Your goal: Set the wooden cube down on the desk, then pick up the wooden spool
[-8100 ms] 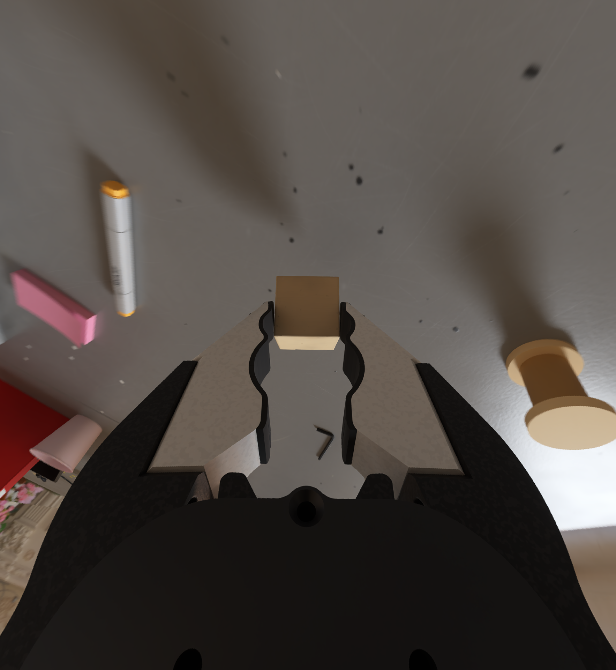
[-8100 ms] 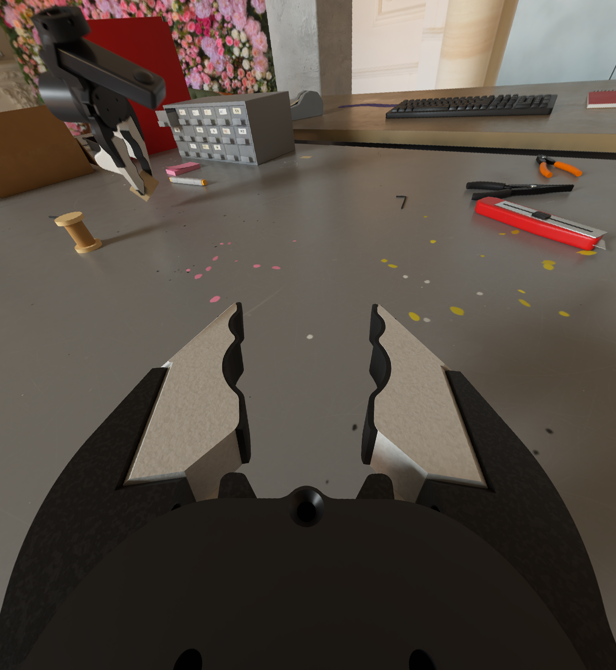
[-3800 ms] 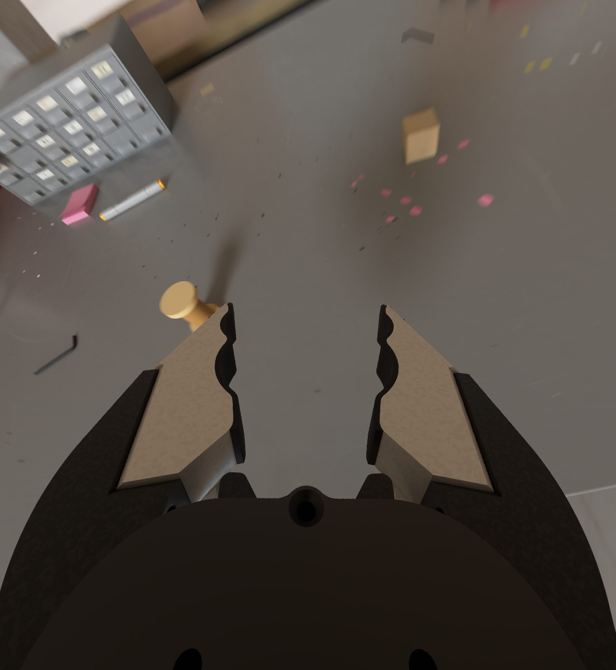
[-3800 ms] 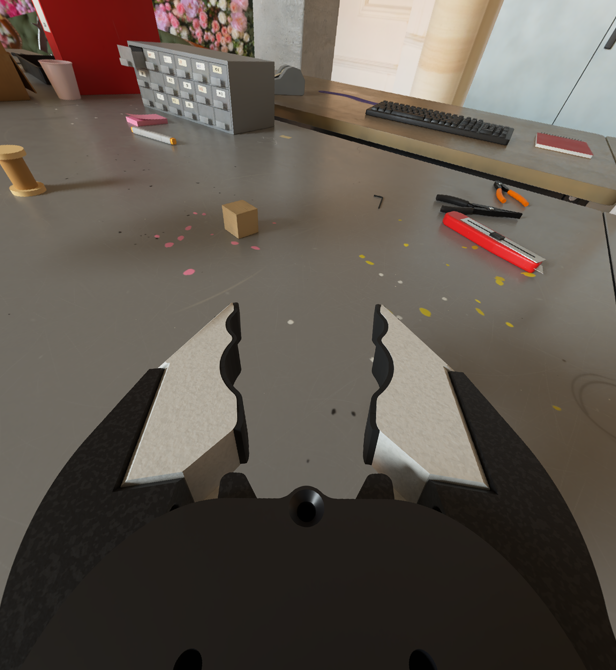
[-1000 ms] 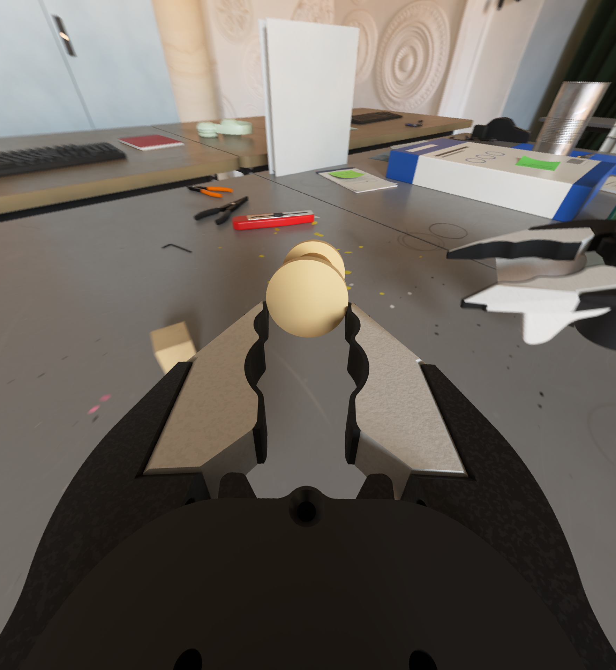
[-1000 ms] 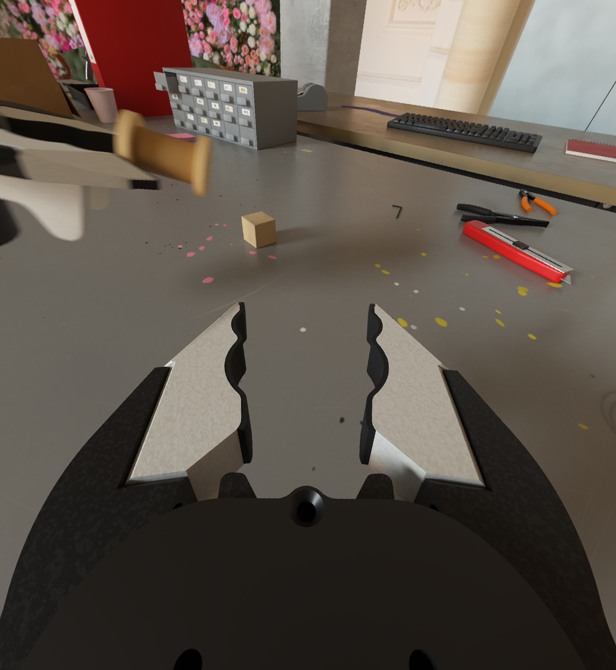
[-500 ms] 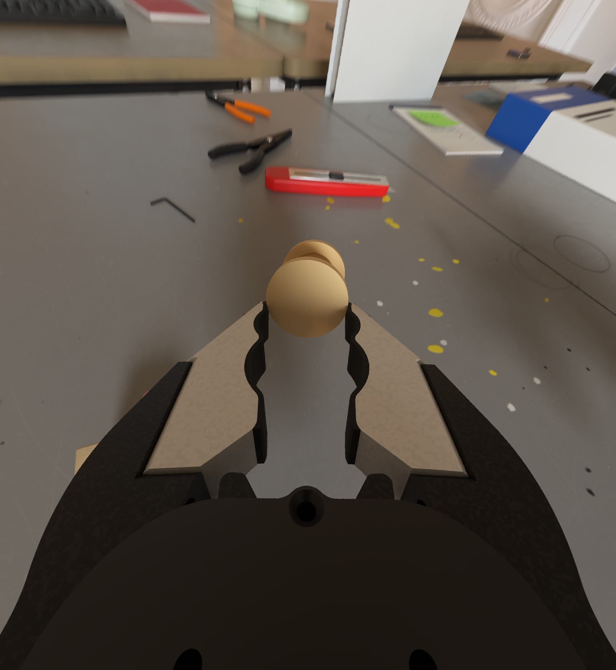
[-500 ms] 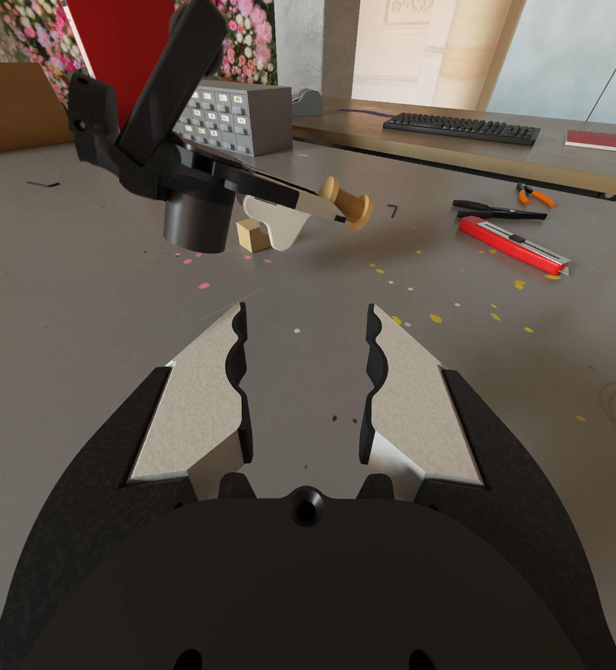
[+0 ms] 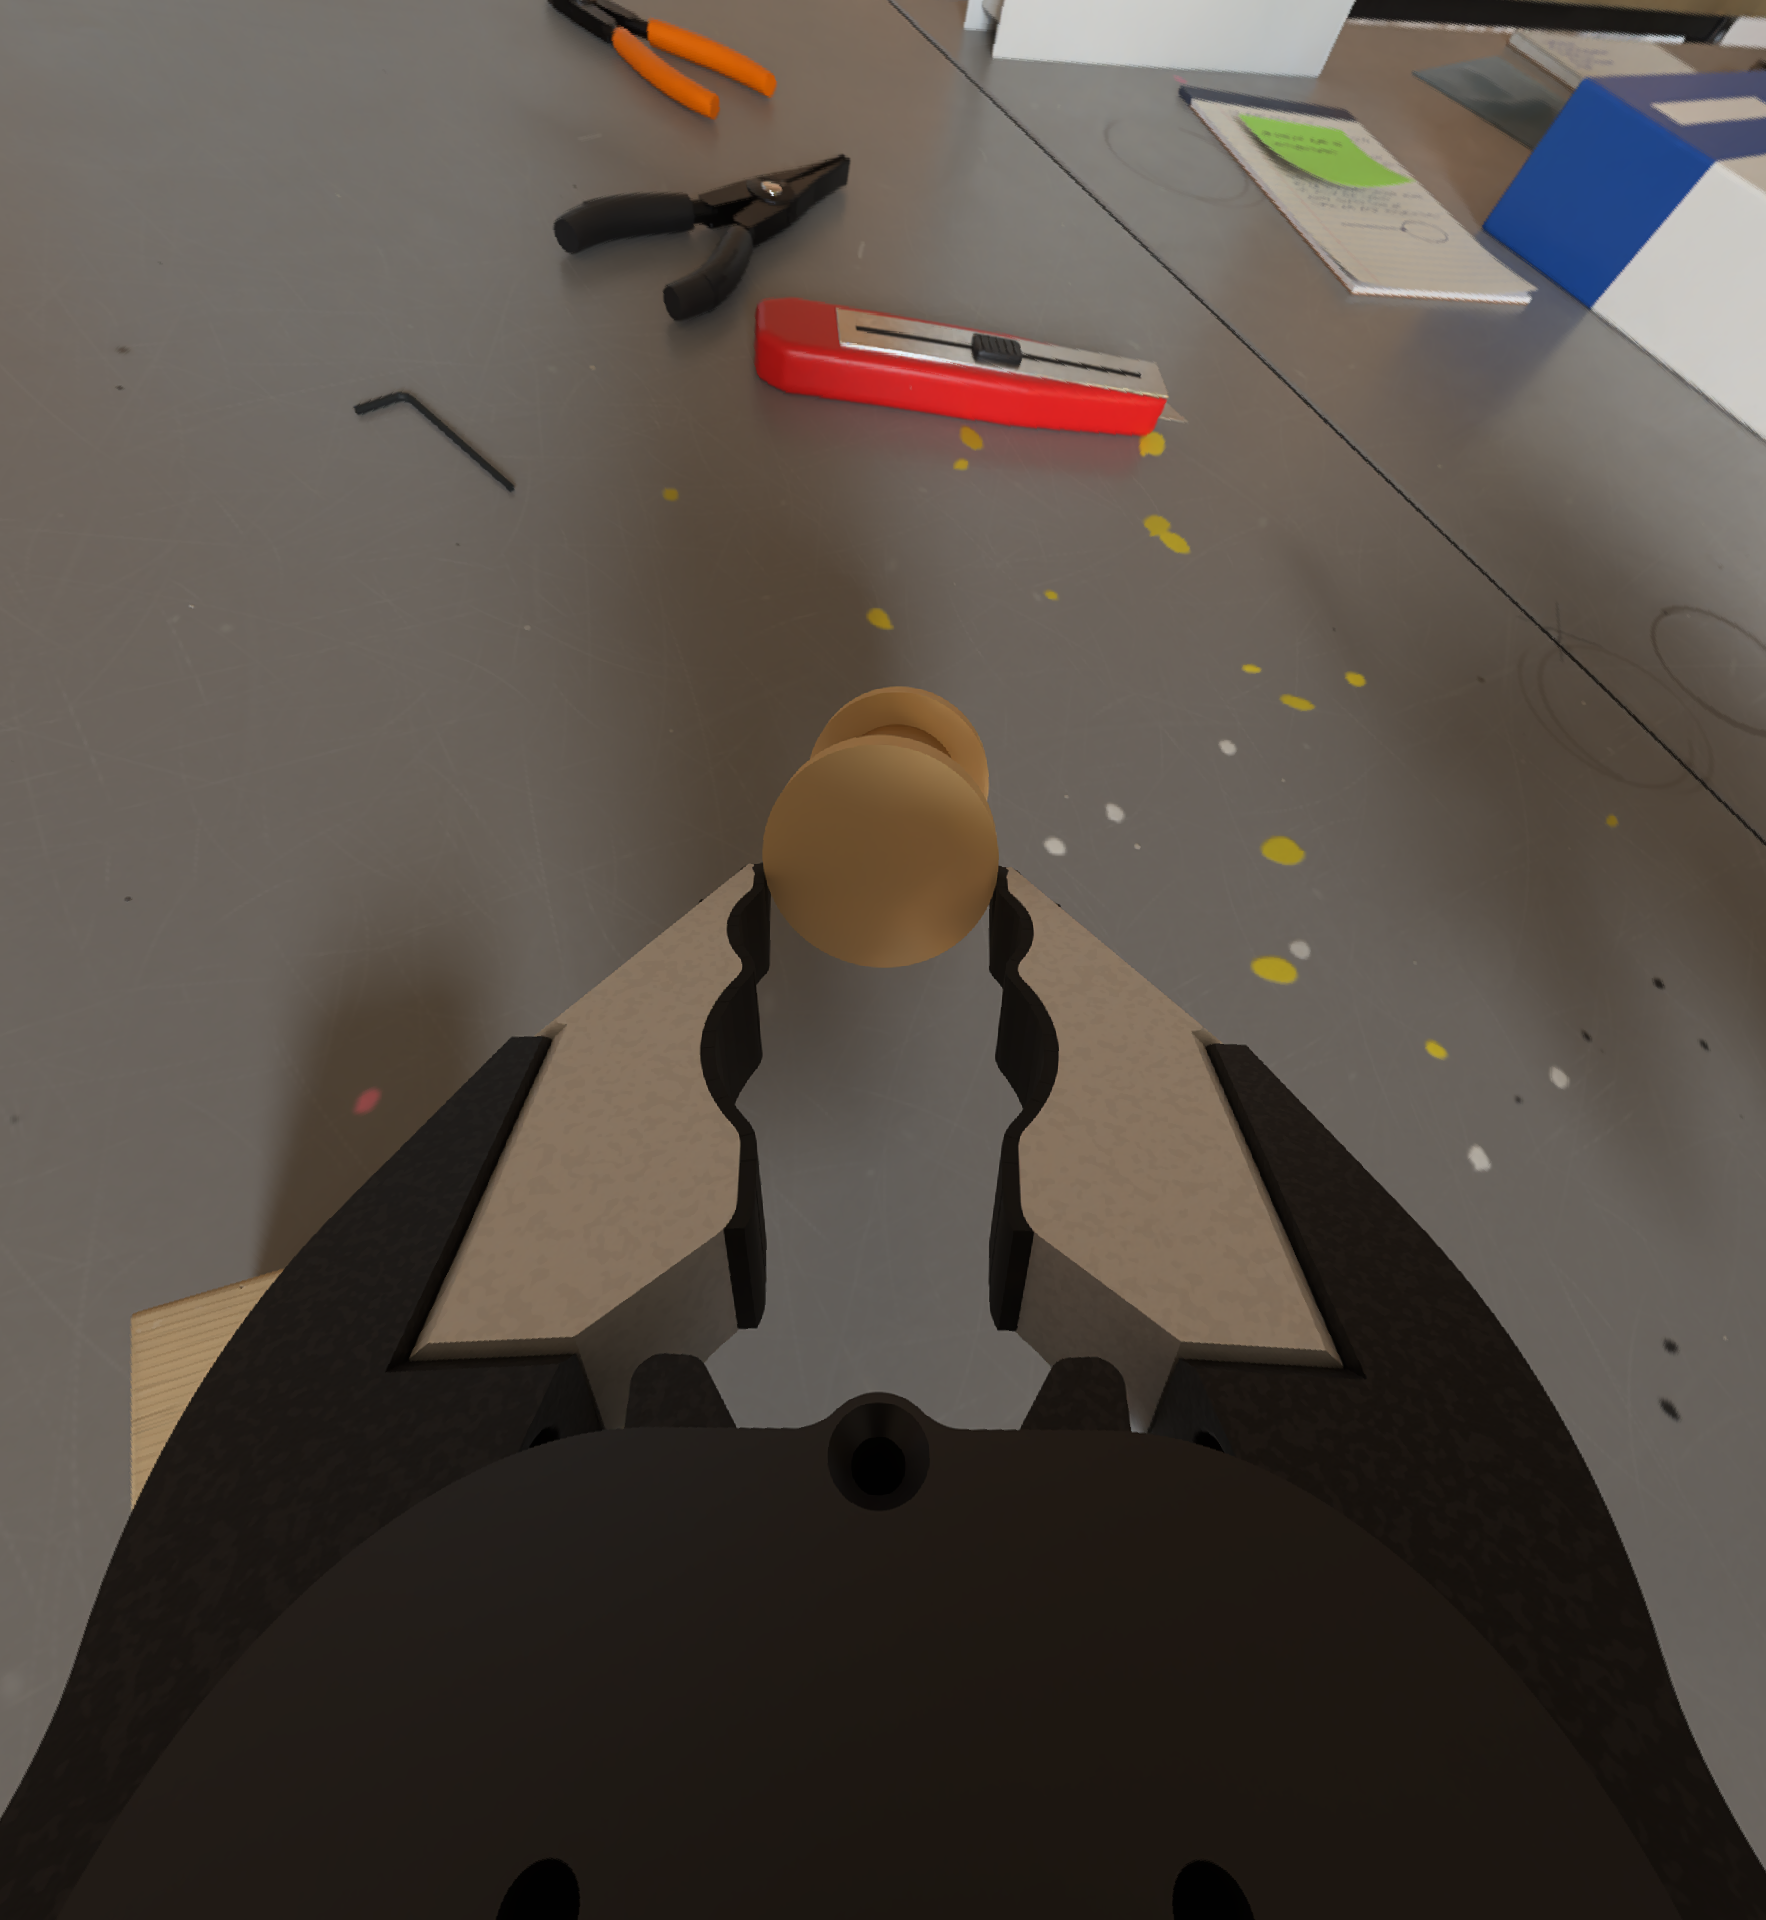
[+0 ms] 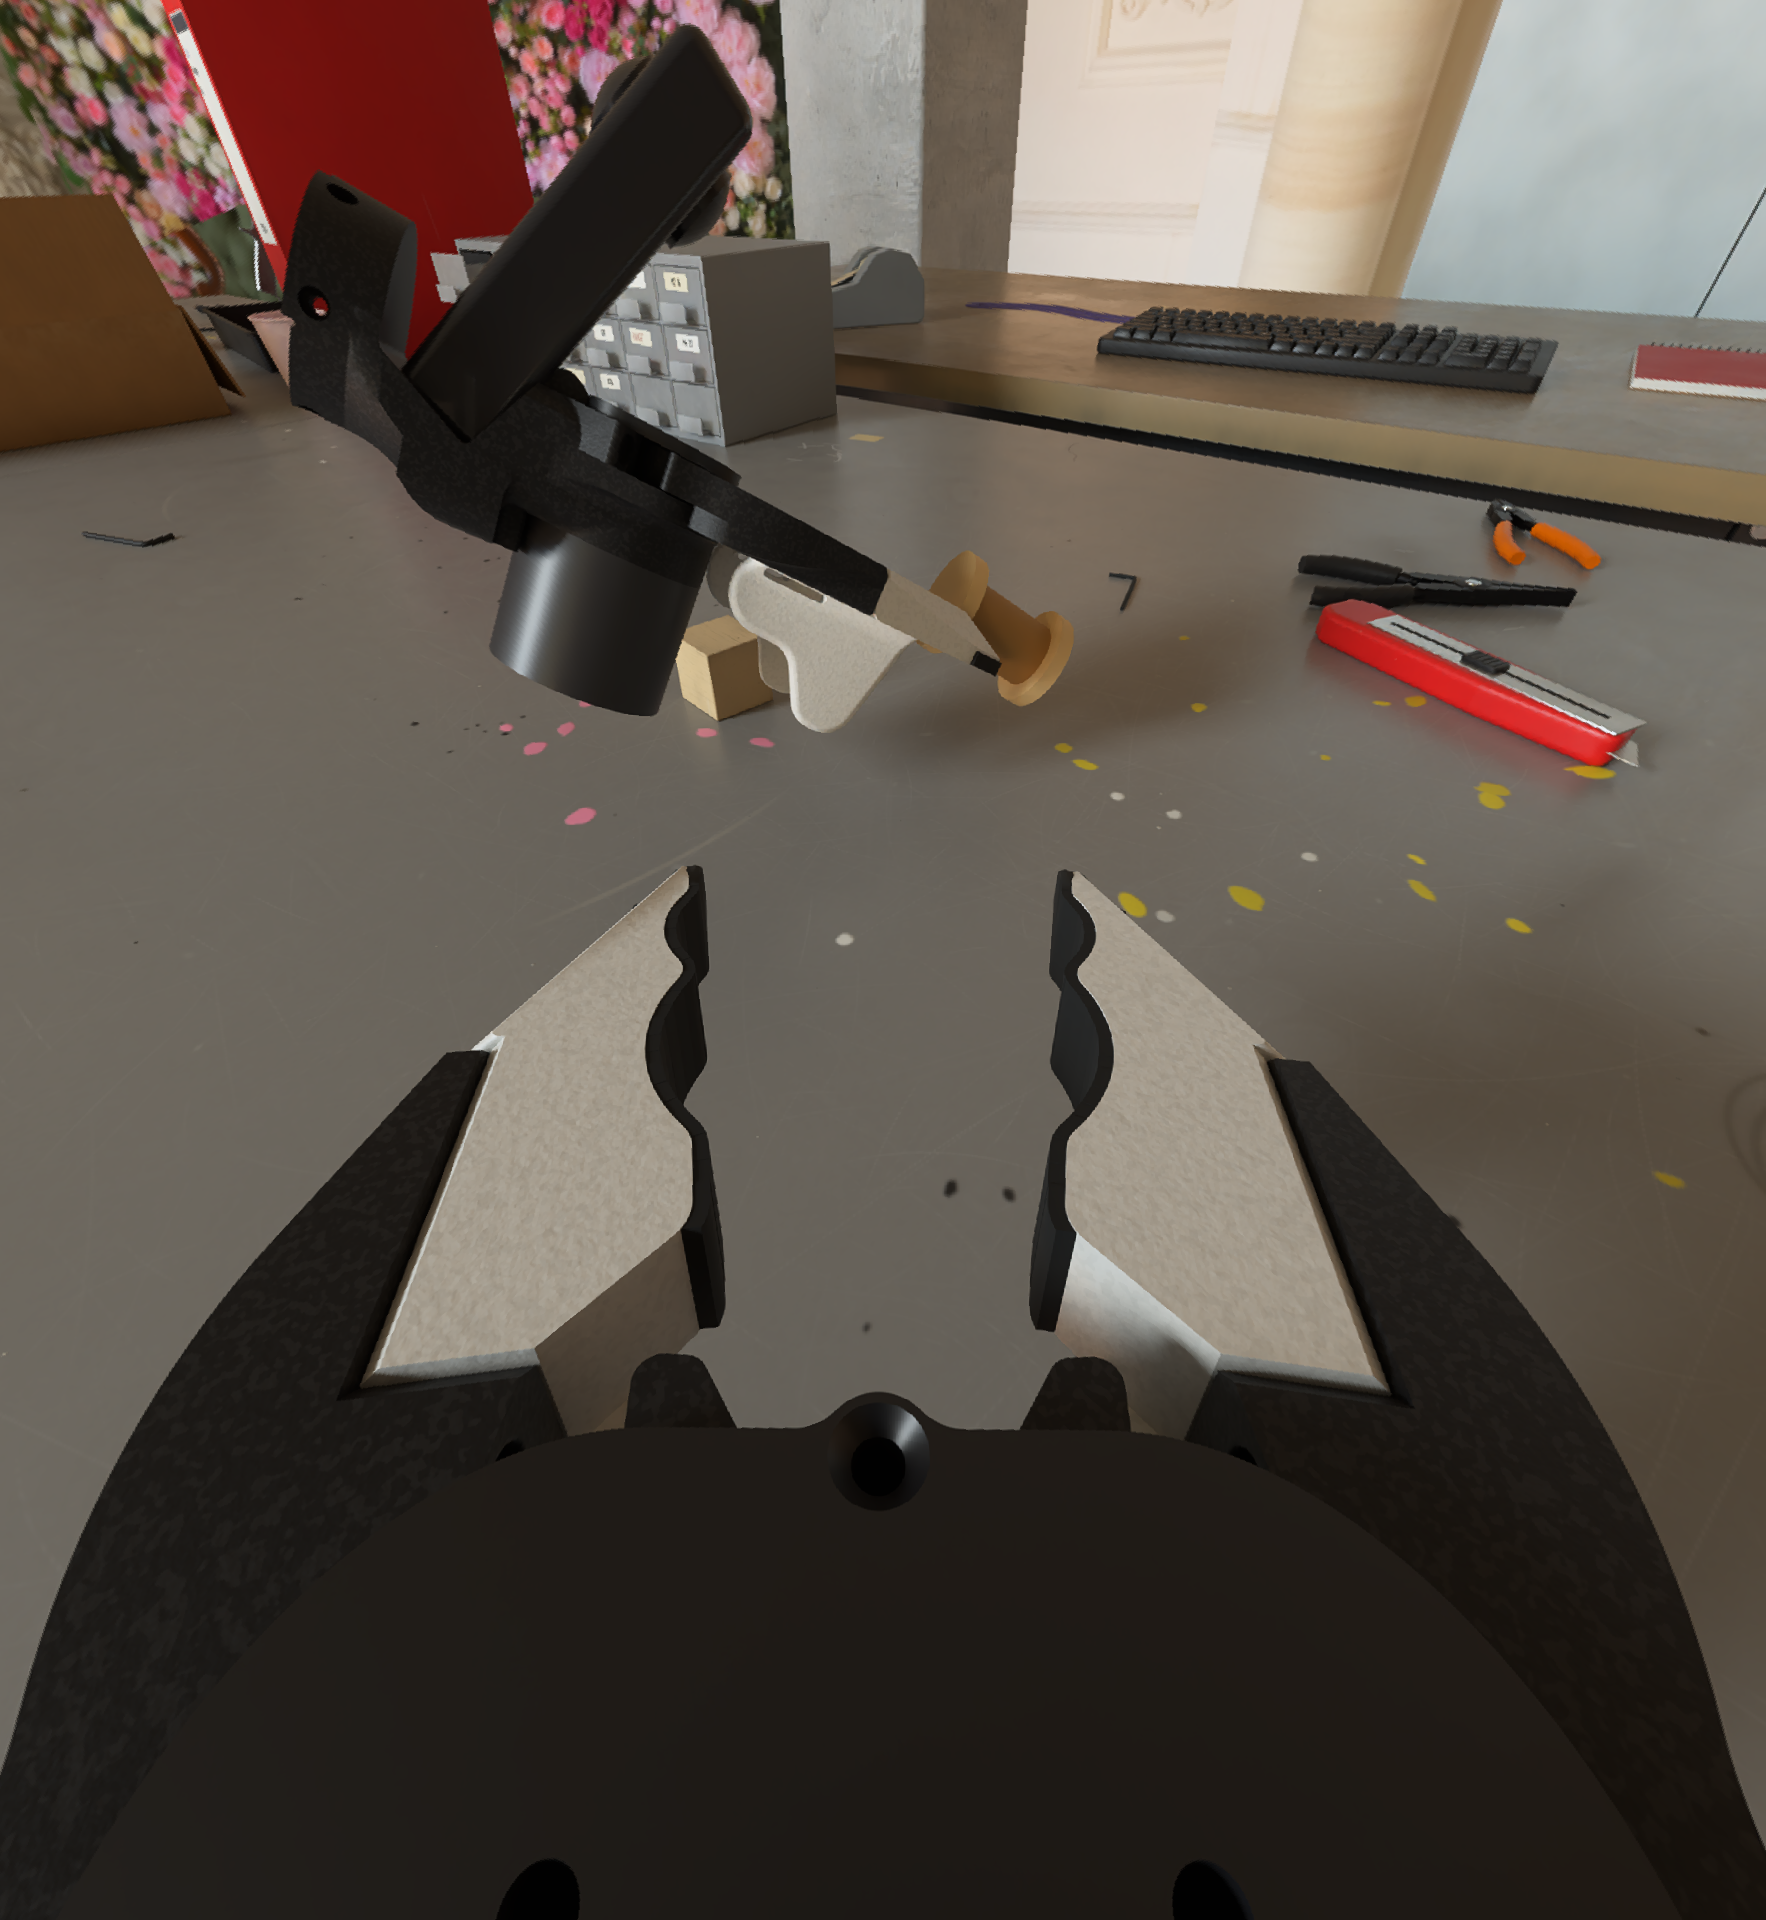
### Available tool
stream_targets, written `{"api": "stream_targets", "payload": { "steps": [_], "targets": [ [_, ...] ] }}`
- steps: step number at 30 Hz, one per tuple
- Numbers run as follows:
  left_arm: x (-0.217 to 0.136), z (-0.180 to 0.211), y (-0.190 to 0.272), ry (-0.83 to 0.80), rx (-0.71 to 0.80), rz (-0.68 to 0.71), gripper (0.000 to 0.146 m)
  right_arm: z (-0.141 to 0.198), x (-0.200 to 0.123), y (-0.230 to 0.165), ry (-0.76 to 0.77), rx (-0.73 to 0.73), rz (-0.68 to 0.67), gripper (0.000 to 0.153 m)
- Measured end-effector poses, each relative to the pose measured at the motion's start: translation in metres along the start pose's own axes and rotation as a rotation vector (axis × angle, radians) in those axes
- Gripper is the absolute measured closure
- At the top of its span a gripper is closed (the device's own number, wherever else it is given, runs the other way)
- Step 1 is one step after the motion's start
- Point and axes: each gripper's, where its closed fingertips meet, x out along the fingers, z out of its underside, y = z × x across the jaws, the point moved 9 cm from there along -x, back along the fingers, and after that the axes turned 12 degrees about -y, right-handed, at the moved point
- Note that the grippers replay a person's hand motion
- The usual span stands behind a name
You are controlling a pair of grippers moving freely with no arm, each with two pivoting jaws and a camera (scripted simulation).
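Spool (image 9: 879, 852) is clamped, lifted, between the closed left gripper (image 9: 877, 883) fingertips; cube (image 10: 718, 665) is seen on the desk (image 10: 235, 831) behind it. Right gripper (image 10: 879, 883) is held spread, empty.

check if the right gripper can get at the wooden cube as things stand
Probably not cleanly: the left gripper, shut on the wooden spool, hangs over and partly hides the wooden cube. The right gripper is open.
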Motion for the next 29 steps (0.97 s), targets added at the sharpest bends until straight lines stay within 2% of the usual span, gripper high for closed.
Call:
{"api": "stream_targets", "payload": {
  "steps": [29],
  "targets": [
    [-0.014,0.020,0.006,-0.090,0.002,-0.030,0.104,-0.002,-0.003,-0.001,0.001,-0.003,0.004,0.086]
  ]
}}
